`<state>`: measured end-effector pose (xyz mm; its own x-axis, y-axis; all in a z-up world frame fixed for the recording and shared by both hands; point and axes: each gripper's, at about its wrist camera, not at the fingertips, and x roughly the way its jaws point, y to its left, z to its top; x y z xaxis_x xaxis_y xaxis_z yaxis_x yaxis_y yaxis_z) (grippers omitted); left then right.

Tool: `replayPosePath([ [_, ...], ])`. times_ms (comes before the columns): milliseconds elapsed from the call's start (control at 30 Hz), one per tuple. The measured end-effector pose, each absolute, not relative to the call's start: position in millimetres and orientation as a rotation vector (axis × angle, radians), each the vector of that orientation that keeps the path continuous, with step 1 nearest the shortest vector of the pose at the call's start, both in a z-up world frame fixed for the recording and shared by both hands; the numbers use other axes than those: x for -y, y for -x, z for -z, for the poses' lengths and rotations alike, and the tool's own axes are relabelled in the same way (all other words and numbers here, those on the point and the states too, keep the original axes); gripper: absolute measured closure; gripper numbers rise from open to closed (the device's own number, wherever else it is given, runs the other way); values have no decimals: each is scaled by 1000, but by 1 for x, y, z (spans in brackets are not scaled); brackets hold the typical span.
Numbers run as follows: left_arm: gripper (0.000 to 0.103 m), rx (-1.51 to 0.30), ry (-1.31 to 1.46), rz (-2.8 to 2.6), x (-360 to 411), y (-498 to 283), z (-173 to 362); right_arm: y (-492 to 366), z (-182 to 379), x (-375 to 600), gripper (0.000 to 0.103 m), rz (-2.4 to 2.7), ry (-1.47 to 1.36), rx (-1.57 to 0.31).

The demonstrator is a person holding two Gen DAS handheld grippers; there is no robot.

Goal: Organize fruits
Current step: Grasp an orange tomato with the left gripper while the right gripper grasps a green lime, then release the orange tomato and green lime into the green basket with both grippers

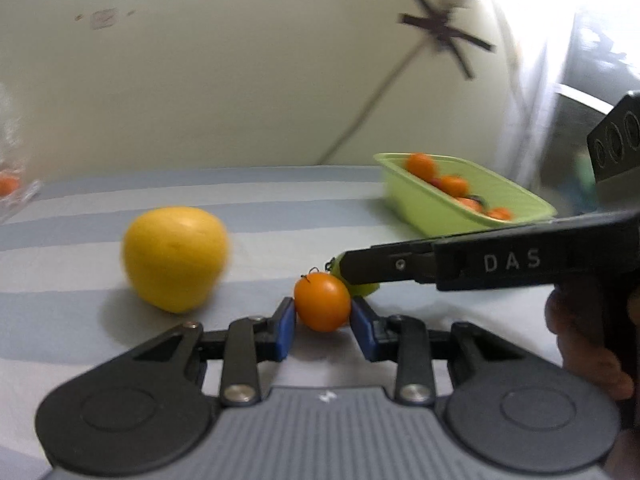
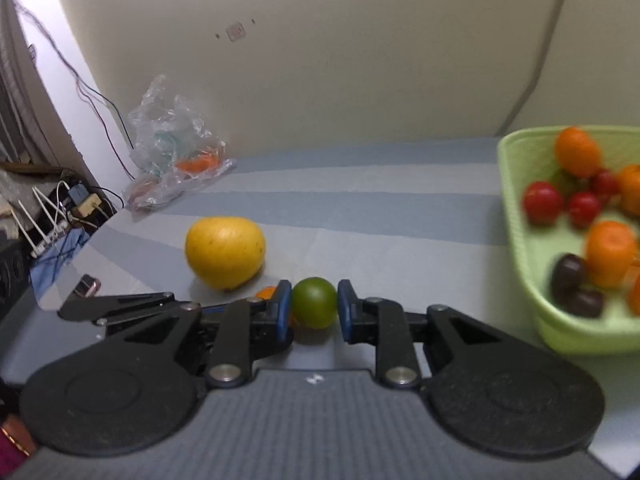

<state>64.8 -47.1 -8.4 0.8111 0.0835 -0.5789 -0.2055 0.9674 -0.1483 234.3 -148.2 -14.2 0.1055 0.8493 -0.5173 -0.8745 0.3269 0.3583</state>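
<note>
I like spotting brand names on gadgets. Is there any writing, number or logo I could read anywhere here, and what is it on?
"DAS": raised letters on the black side of the right tongs, seen from the left camera.
A small white mark on the grey body behind the left tongs is too small to read.
The wall plate is too blurred to read.

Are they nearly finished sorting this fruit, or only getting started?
Well along, it seems. The green basket already holds a mix of orange, red and dark fruits. In hand: the left gripper brackets a small orange fruit, the right gripper a green fruit, both apparently still on the striped cloth. Left: the large yellow fruit, untouched.
</note>
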Motion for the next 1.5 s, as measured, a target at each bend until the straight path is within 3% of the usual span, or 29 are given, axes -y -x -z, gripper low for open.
replayPosePath([
  [233,73,-568,201,-17,82,-61,-13,-222,3,228,76,-1157,2,-568],
  [500,73,-578,184,114,116,-99,-32,-250,0,298,76,-973,-165,-505],
  [900,72,-614,194,49,113,-214,-39,-324,-5,264,75,-891,-128,-438],
  [1000,69,-639,170,14,114,-232,-31,-335,8,250,64,-930,-112,-459],
  [1067,56,-643,162,-26,112,-238,-28,-337,14,247,56,-901,-108,-454],
  [1500,48,-527,294,-185,94,-159,-59,-338,3,304,55,-732,-283,-382],
])
